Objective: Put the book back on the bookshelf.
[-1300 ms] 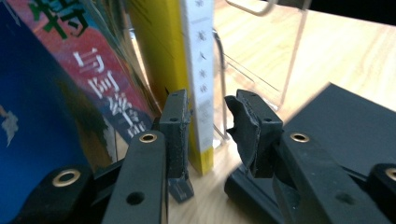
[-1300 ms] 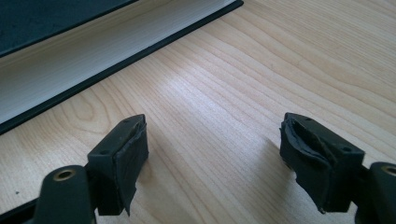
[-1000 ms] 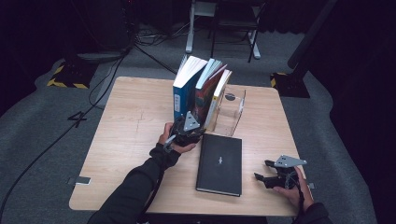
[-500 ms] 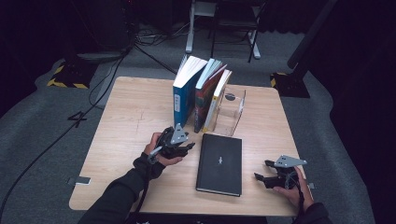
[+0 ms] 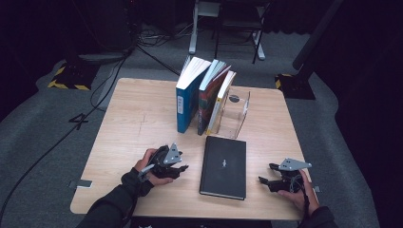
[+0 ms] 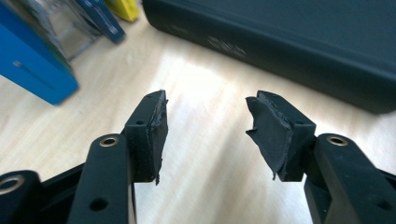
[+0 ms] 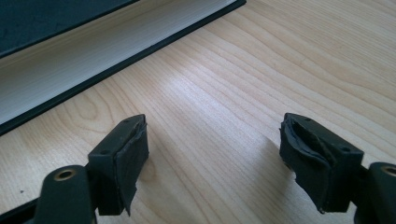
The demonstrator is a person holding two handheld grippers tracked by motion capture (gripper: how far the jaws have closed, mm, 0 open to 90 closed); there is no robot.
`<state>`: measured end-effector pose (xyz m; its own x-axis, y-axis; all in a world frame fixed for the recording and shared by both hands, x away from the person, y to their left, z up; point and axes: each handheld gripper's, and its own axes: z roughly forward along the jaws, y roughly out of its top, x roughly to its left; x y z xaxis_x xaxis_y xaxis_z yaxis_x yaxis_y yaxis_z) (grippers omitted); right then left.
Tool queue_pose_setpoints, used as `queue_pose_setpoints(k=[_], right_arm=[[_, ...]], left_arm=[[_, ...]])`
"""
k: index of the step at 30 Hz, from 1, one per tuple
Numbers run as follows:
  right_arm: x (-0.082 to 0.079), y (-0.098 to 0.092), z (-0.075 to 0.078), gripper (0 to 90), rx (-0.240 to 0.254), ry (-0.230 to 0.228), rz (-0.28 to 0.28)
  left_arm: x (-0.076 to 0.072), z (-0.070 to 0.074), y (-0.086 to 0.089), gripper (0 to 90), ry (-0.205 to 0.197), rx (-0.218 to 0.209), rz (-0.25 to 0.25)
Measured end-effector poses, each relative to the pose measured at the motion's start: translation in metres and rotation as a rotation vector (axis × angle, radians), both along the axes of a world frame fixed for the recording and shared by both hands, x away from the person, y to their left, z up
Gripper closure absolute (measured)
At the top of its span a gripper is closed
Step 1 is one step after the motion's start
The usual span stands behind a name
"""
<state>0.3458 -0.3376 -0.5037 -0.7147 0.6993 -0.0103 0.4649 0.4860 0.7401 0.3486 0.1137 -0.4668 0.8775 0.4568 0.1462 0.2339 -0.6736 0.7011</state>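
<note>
Black book lies flat on the table between the left gripper, whose empty jaws have just been opening, and the wide-open, empty right gripper; pinch both long edges gently, then lift.

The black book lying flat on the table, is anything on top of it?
Nothing rests on the black book; its cover is bare apart from a small pale emblem. It lies directly on the table, and whatever might be beneath it is covered.
</note>
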Motion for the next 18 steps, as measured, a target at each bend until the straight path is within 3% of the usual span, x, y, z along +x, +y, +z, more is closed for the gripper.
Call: queue_pose_setpoints(k=[5,10,18], right_arm=[[-0.001,0.002,0.001,24.1,-0.009,-0.002,0.003],[-0.001,0.004,0.001,24.1,-0.015,0.001,0.011],[-0.004,0.011,0.003,24.2,-0.029,0.008,0.050]], left_arm=[[-0.013,-0.008,0.003,43.5,0.036,0.017,-0.019],[-0.025,-0.016,0.003,40.8,0.084,-0.013,-0.055],[-0.040,-0.026,-0.012,33.6,0.140,-0.004,-0.113]])
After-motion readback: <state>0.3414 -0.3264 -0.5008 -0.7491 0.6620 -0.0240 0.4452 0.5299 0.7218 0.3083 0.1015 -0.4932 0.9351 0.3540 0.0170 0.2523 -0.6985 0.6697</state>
